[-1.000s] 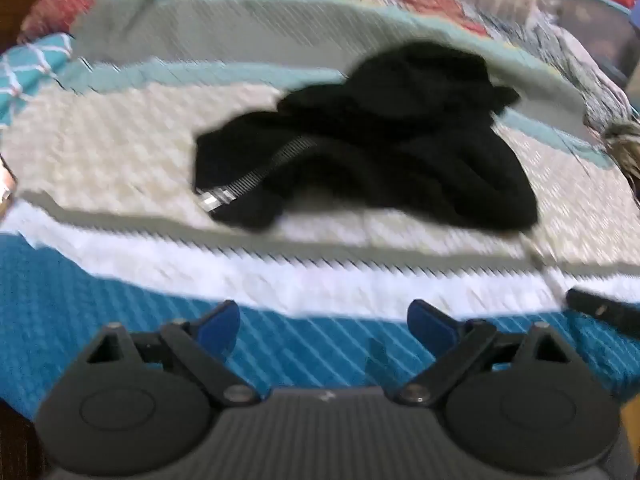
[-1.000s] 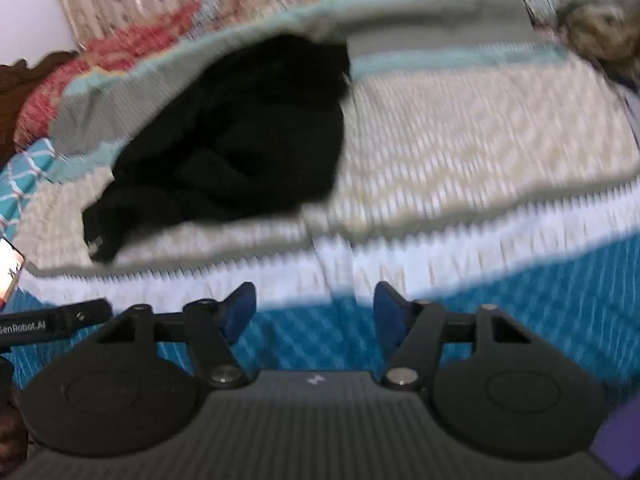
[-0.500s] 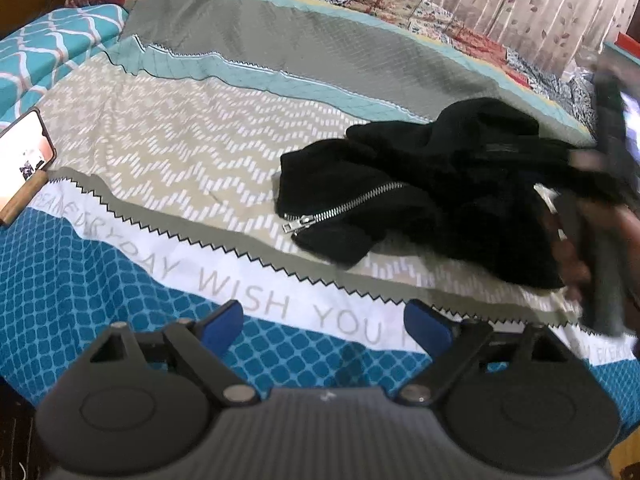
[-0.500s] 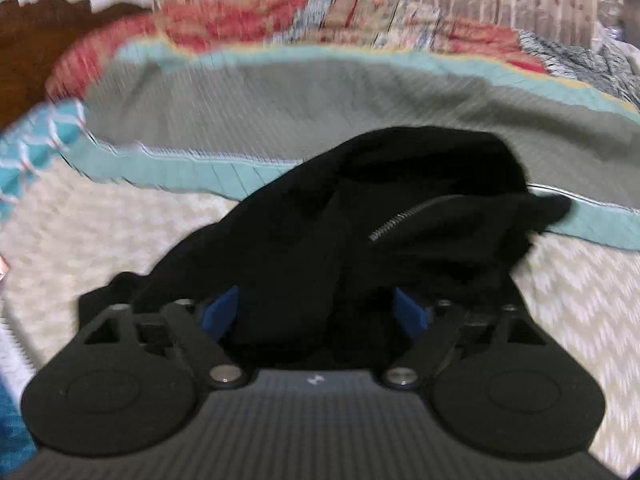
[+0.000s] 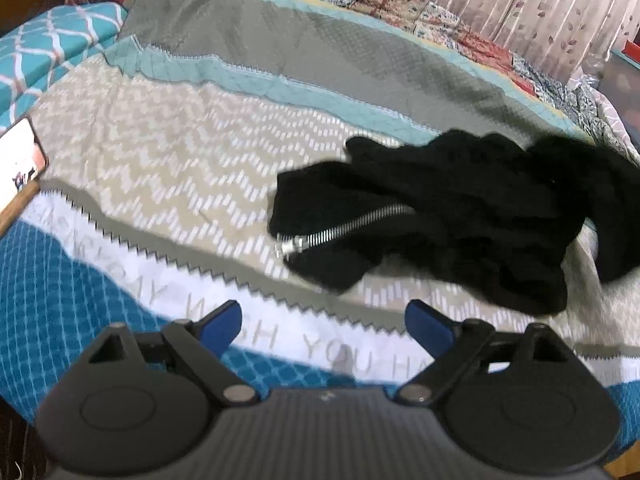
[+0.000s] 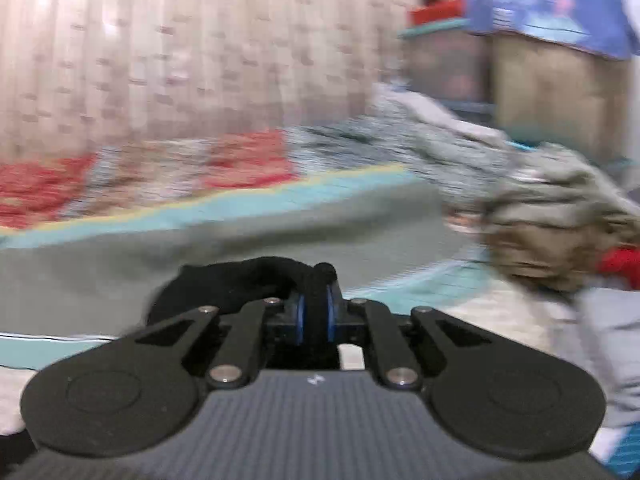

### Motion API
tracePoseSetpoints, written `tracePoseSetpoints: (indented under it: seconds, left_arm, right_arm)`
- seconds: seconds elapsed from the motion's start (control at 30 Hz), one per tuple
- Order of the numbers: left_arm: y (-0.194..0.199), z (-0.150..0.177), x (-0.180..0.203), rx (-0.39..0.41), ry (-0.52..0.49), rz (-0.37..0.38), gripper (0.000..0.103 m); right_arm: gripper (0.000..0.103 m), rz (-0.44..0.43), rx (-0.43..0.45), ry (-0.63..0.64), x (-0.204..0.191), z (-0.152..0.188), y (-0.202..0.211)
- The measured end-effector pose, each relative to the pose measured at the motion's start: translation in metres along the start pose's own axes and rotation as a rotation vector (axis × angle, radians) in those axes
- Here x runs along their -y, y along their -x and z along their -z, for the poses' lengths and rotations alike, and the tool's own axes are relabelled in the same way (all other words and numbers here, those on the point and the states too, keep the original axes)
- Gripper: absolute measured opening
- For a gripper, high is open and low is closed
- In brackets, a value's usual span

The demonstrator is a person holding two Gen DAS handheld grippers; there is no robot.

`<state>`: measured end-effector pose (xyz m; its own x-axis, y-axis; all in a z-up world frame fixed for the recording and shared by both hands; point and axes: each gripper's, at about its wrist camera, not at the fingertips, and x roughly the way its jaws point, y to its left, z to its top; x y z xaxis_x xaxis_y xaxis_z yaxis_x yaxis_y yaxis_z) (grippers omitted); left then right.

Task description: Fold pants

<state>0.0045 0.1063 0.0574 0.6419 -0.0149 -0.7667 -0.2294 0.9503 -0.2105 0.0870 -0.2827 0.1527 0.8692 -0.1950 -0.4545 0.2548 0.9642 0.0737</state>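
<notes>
Black pants [image 5: 460, 216] lie crumpled on the patterned bedspread [image 5: 200, 168], a silver zipper [image 5: 348, 226] showing on the near left part. My left gripper [image 5: 322, 328] hovers open over the bed's near edge, short of the pants, nothing between its blue pads. In the right wrist view my right gripper [image 6: 314, 312] is closing its jaws, with a fold of the black pants [image 6: 240, 284] pinched between the blue pads and raised off the bed. The right side of the pants rises out of the left wrist view.
A phone [image 5: 16, 160] leans at the bed's left edge. A heap of other clothes [image 6: 560, 232] sits at the bed's right end, with storage boxes [image 6: 560, 80] behind. A curtain [image 6: 180, 60] runs along the far side.
My right gripper went from open over the pants to closed on a fold and lifted, its view tilting up toward the curtain. The left gripper drifted a little sideways, still open.
</notes>
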Motion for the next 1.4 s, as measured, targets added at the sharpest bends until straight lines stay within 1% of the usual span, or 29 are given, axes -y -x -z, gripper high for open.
tracePoseSetpoints:
  seconds: [0.03, 0.07, 0.1, 0.17, 0.23, 0.33, 0.4, 0.47, 0.5, 0.53, 0.57, 0.6, 0.63, 0.7, 0.77, 0.83, 0.87, 0.9, 1.0, 1.07, 1.1, 1.13, 1.17, 1.2, 1.23, 1.27, 1.3, 1.33, 1.4]
  left_arm:
    - [0.000, -0.005, 0.000, 0.011, 0.001, -0.004, 0.096]
    - [-0.001, -0.011, 0.000, 0.025, 0.004, -0.006, 0.096]
    - [-0.002, -0.016, 0.000, 0.031, 0.007, -0.007, 0.097]
    - [-0.009, -0.027, 0.001, 0.036, 0.018, -0.007, 0.100]
    - [-0.021, -0.035, 0.001, 0.022, 0.029, 0.000, 0.102]
    - [-0.048, -0.046, -0.002, -0.029, 0.068, -0.004, 0.102]
    - [-0.065, -0.054, -0.007, -0.033, 0.095, -0.020, 0.101]
    - [-0.082, -0.060, -0.012, -0.034, 0.102, -0.079, 0.084]
    - [-0.090, -0.061, -0.014, -0.053, 0.101, -0.085, 0.052]
    - [-0.100, -0.061, -0.017, -0.087, 0.110, -0.084, 0.030]
    - [-0.104, -0.059, -0.019, -0.093, 0.118, -0.096, 0.025]
    - [-0.102, -0.057, -0.019, -0.075, 0.108, -0.104, 0.017]
    - [-0.097, -0.054, -0.018, -0.063, 0.093, -0.095, 0.010]
    - [-0.078, -0.049, -0.018, -0.030, 0.098, -0.008, 0.009]
    - [-0.047, -0.040, -0.015, 0.050, 0.073, 0.107, 0.009]
    - [-0.014, -0.029, -0.010, 0.127, 0.023, 0.204, 0.009]
    - [0.000, -0.024, -0.008, 0.147, 0.007, 0.252, 0.009]
    - [0.008, -0.022, -0.007, 0.156, 0.004, 0.282, 0.009]
    - [0.022, -0.018, -0.001, 0.161, -0.009, 0.353, 0.009]
    - [0.023, -0.019, 0.006, 0.154, -0.030, 0.384, 0.009]
    - [0.022, -0.020, 0.013, 0.159, -0.045, 0.375, 0.009]
    - [0.022, -0.021, 0.019, 0.168, -0.065, 0.360, 0.009]
    - [0.024, -0.020, 0.025, 0.184, -0.088, 0.350, 0.009]
    - [0.026, -0.019, 0.026, 0.204, -0.092, 0.344, 0.009]
    - [0.030, -0.019, 0.026, 0.224, -0.095, 0.343, 0.010]
    - [0.035, -0.022, 0.024, 0.240, -0.095, 0.351, 0.011]
    - [0.042, -0.025, 0.021, 0.257, -0.090, 0.353, 0.017]
    - [0.045, -0.029, 0.016, 0.279, -0.084, 0.344, 0.034]
    - [0.047, -0.041, 0.005, 0.317, -0.056, 0.300, 0.048]
  right_arm:
    - [0.023, 0.053, -0.029, -0.005, 0.012, 0.005, -0.004]
    - [0.030, 0.087, -0.055, -0.020, 0.020, 0.014, -0.007]
    - [0.041, 0.100, -0.079, -0.042, 0.034, 0.025, -0.005]
    - [0.055, 0.100, -0.096, -0.073, 0.043, 0.051, 0.010]
    - [0.054, 0.058, -0.121, -0.091, 0.041, 0.073, 0.021]
    - [0.055, -0.019, -0.127, -0.083, 0.012, 0.105, 0.046]
    - [0.056, -0.127, -0.149, -0.037, -0.015, 0.112, 0.053]
    - [0.057, -0.240, -0.192, 0.053, -0.048, 0.116, 0.052]
    - [0.058, -0.299, -0.208, 0.093, -0.064, 0.117, 0.052]
    - [0.059, -0.356, -0.220, 0.120, -0.078, 0.118, 0.053]
    - [0.063, -0.408, -0.229, 0.132, -0.090, 0.117, 0.053]
    - [0.066, -0.465, -0.243, 0.130, -0.101, 0.115, 0.054]
    - [0.067, -0.518, -0.263, 0.116, -0.112, 0.113, 0.055]
    - [0.067, -0.595, -0.296, 0.103, -0.133, 0.112, 0.056]
    - [0.067, -0.648, -0.298, 0.125, -0.151, 0.113, 0.061]
    - [0.069, -0.674, -0.252, 0.203, -0.169, 0.114, 0.066]
    - [0.076, -0.684, -0.209, 0.278, -0.178, 0.118, 0.073]
    - [0.082, -0.703, -0.165, 0.361, -0.187, 0.123, 0.079]
    - [0.086, -0.757, -0.076, 0.539, -0.207, 0.146, 0.094]
    - [0.087, -0.748, -0.022, 0.640, -0.230, 0.157, 0.093]
    - [0.087, -0.739, -0.009, 0.692, -0.245, 0.164, 0.090]
    - [0.087, -0.725, -0.012, 0.726, -0.256, 0.167, 0.083]
    - [0.076, -0.706, -0.020, 0.750, -0.267, 0.170, 0.075]
    - [0.027, -0.686, -0.043, 0.752, -0.271, 0.169, 0.067]
    - [0.006, -0.657, -0.068, 0.742, -0.273, 0.166, 0.063]
    - [0.008, -0.633, -0.093, 0.695, -0.269, 0.158, 0.060]
    - [0.008, -0.628, -0.099, 0.606, -0.255, 0.145, 0.059]
    - [0.008, -0.616, -0.102, 0.518, -0.237, 0.131, 0.057]
    - [0.008, -0.562, -0.090, 0.374, -0.192, 0.102, 0.059]
